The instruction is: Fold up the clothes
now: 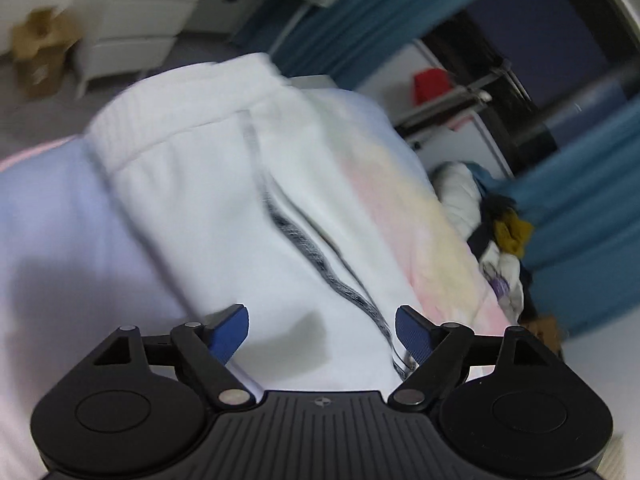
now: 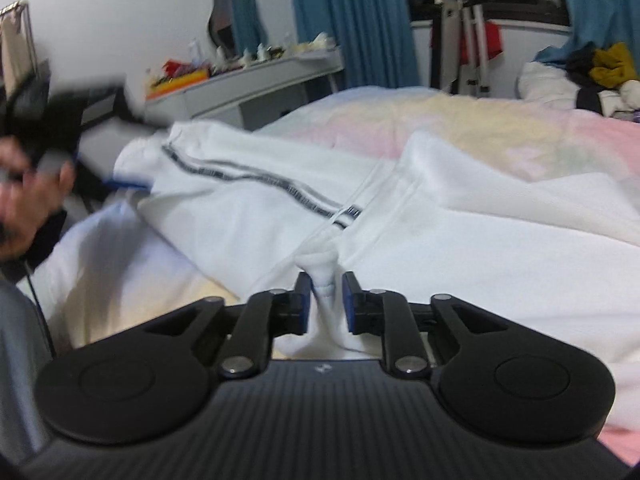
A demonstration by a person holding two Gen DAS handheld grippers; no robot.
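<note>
On the bed [image 2: 460,120], spread over its pastel cover, lies the white garment [image 2: 248,216] with a dark stripe [image 2: 256,180] running along it; one ribbed end [image 1: 168,92] points away from me in my left view. My right gripper [image 2: 327,300] has a bunched fold of that white cloth pinched between its blue pads. My left gripper [image 1: 322,330] hangs above the garment with its jaws spread wide and nothing between them. At the far corner of the bed sits a heap of other clothes [image 2: 592,76], with blue curtains [image 2: 352,20] behind.
</note>
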